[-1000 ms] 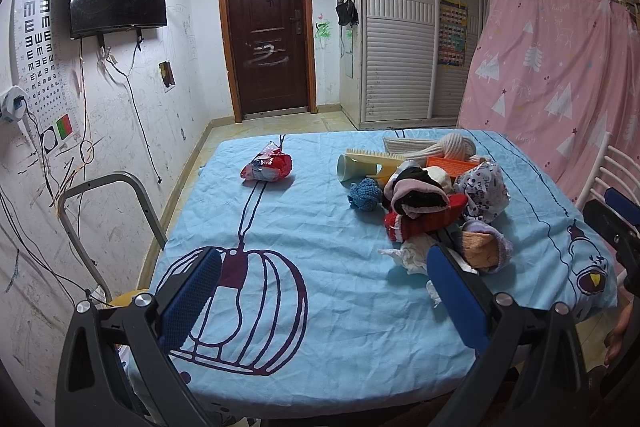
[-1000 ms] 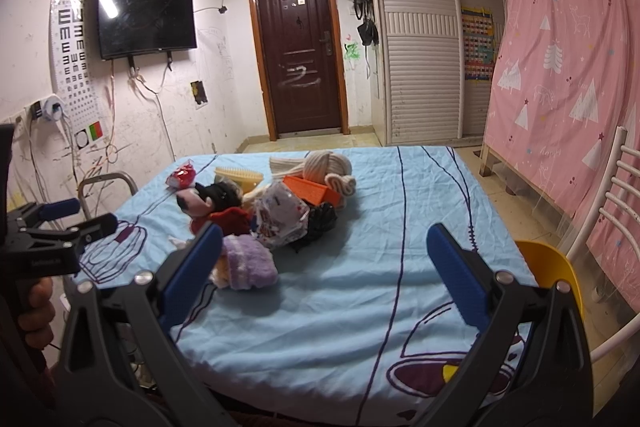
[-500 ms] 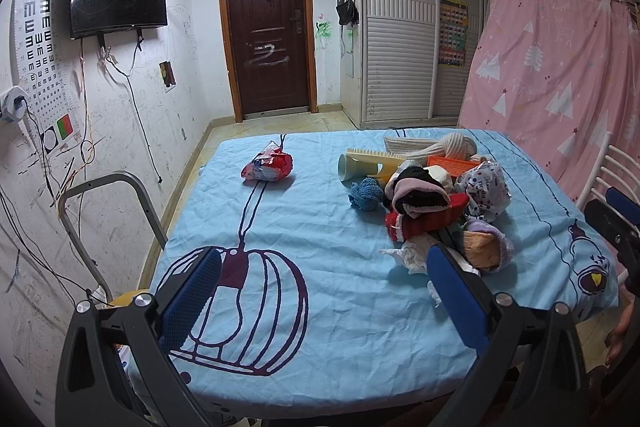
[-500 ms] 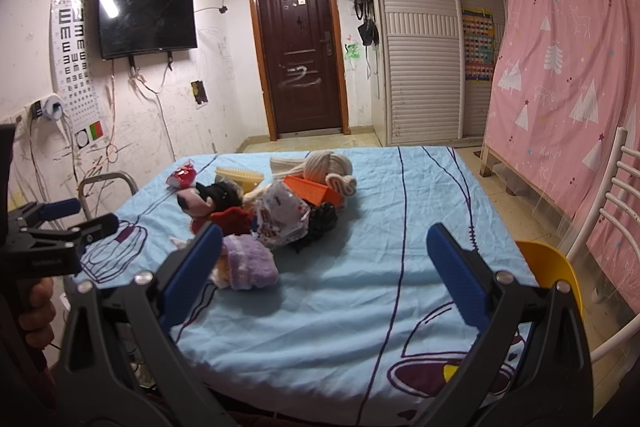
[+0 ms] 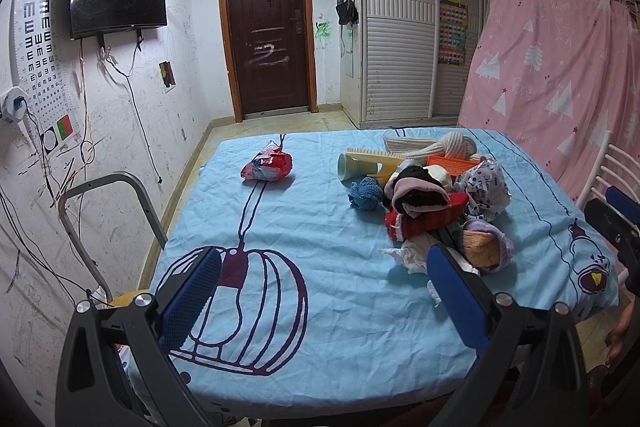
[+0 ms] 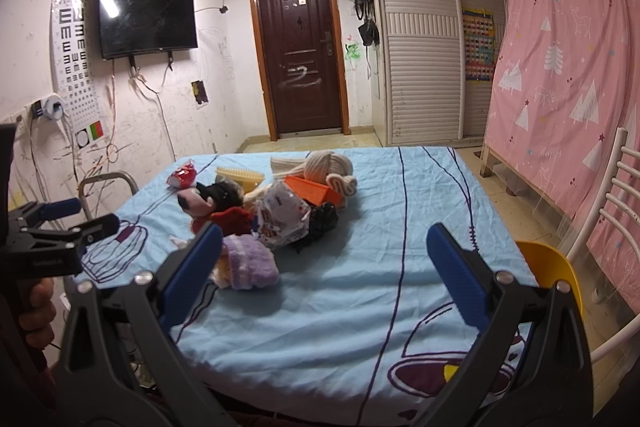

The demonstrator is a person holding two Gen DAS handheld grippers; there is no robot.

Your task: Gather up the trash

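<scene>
Both wrist views doorward (shared table (image 5: 320,367))

An eye chart (image 5: 38,39) of tumbling "E" optotypes in shrinking rows hangs on the wall beside the television. The word "happy" repeats faintly across the pink curtain (image 6: 560,67). Print on the crumpled white wrapper (image 5: 484,183) and the wardrobe posters is too small to read.
</scene>
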